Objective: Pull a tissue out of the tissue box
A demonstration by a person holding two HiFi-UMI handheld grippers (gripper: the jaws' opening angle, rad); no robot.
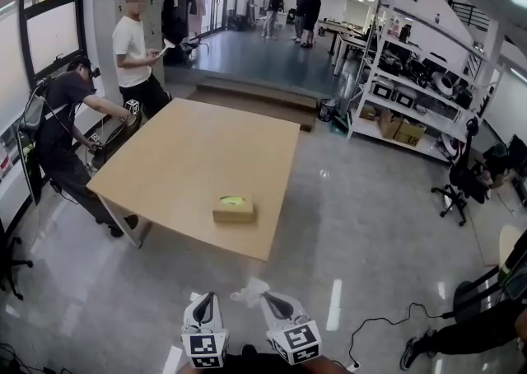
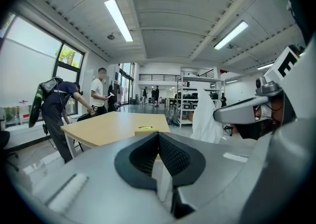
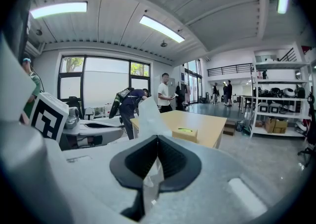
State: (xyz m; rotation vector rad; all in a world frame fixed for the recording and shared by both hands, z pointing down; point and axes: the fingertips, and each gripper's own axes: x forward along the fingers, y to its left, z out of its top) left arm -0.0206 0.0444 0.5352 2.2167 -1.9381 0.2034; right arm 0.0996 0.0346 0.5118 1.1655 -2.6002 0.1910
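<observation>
A tan cardboard tissue box (image 1: 234, 208) with a green-rimmed slot on top sits at the centre of the head view. It stands on a large pale wooden table (image 1: 189, 158), close to the table's near edge and toward its near right corner. The rest of the tabletop around the box is bare wood.

At the bottom centre of the frame, both grippers hang over the glossy grey floor (image 1: 354, 224), off the table and well apart from the box. A strip of open floor lies between them and the table's near edge. The right gripper (image 1: 270, 298) has its jaws clenched on a thin white tissue (image 1: 251, 289). The tissue stands up loosely from the tips, and the right gripper view shows it rising above the pads (image 3: 148, 119). The left gripper (image 1: 207, 300), just beside it, has its jaws pressed together with nothing between them.

At the left of the frame, a person in dark clothes (image 1: 62, 129) bends over the table's far left corner. Behind, a person in a white shirt (image 1: 132, 55) stands near that corner. To the right of the table the floor runs wide and open up to a white metal shelving rack (image 1: 412, 100) and a black office chair (image 1: 461, 183). A black cable (image 1: 379, 323) lies on the floor at the lower right.
</observation>
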